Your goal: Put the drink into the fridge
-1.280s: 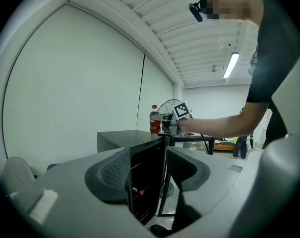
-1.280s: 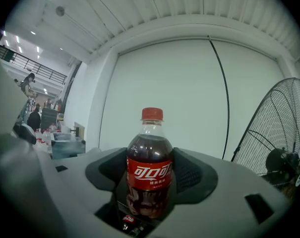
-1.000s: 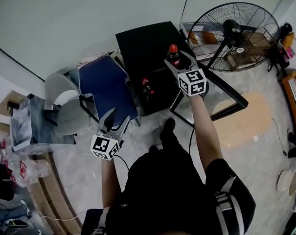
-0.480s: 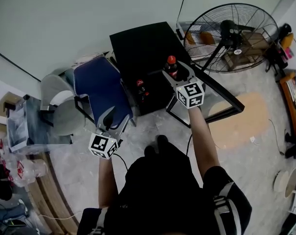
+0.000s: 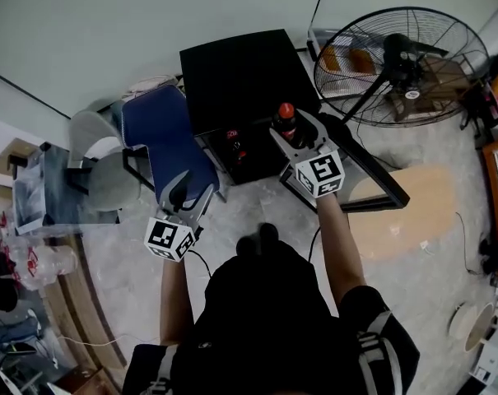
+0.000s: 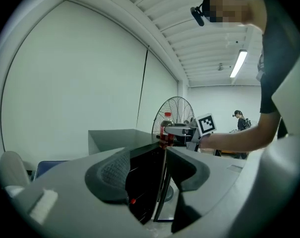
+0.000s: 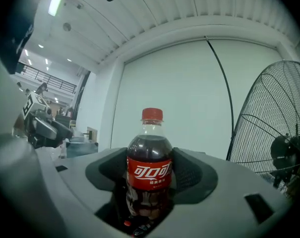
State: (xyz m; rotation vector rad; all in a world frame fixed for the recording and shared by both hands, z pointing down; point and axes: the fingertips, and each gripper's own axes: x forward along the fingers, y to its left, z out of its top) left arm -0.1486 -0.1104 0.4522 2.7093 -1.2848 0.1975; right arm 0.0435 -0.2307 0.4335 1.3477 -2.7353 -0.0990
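A cola bottle (image 7: 150,167) with a red cap and red label stands upright between the pads of my right gripper (image 7: 150,182), which is shut on it. In the head view the bottle (image 5: 286,112) and right gripper (image 5: 288,132) hang just in front of the open black mini fridge (image 5: 240,72), whose glass door (image 5: 372,171) swings out to the right. My left gripper (image 5: 181,197) is open and empty over the front of a blue chair (image 5: 162,134). In the left gripper view the left gripper (image 6: 152,175) points at the dark fridge opening, with the bottle (image 6: 165,128) beyond.
A second red-capped bottle (image 5: 232,138) sits inside the fridge. A large floor fan (image 5: 405,56) stands right of the fridge, close to the open door. Grey chairs (image 5: 109,179) and a cluttered table (image 5: 34,212) are on the left. A person stands far off in the left gripper view (image 6: 238,119).
The right gripper has brought the bottle down from above the fridge's top corner to the front of the opening. The left gripper has shifted slightly, still open.
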